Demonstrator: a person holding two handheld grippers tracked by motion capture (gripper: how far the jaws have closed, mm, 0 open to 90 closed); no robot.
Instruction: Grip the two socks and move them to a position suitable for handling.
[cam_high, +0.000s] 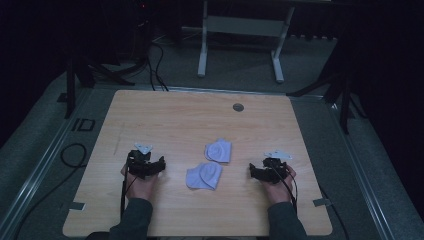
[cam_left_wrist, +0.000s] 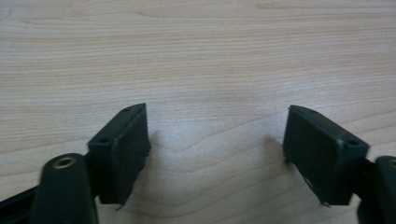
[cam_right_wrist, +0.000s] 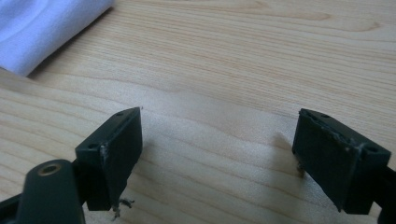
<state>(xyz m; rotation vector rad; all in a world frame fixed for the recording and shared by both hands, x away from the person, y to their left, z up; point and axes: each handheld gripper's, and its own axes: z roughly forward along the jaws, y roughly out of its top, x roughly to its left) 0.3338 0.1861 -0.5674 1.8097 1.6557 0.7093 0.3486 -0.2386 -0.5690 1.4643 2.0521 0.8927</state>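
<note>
Item: two pale lilac folded cloths lying at the middle of the wooden table (cam_high: 150, 115). The near cloth (cam_high: 204, 175) is sitting just toward five o'clock of centre; the far cloth (cam_high: 218, 150) is lying just beyond it toward one o'clock, the two close together, contact uncertain.

Item: left gripper (cam_high: 162, 165), resting on the table at nine o'clock of the cloths, well apart from them. In its own view (cam_left_wrist: 215, 140) the jaws are standing wide apart over bare wood, holding nothing.

Item: right gripper (cam_high: 252, 172), resting at three o'clock of the cloths, near them. In its own view (cam_right_wrist: 218, 144) the jaws are gaping, empty; a corner of the near cloth (cam_right_wrist: 42, 28) is showing at eleven o'clock, cut off by the edge.

Item: a round grommet (cam_high: 238, 107) sitting at twelve o'clock on the table.

Nothing is lying between grippers and cloths. The room beyond is dark and hard to make out.
</note>
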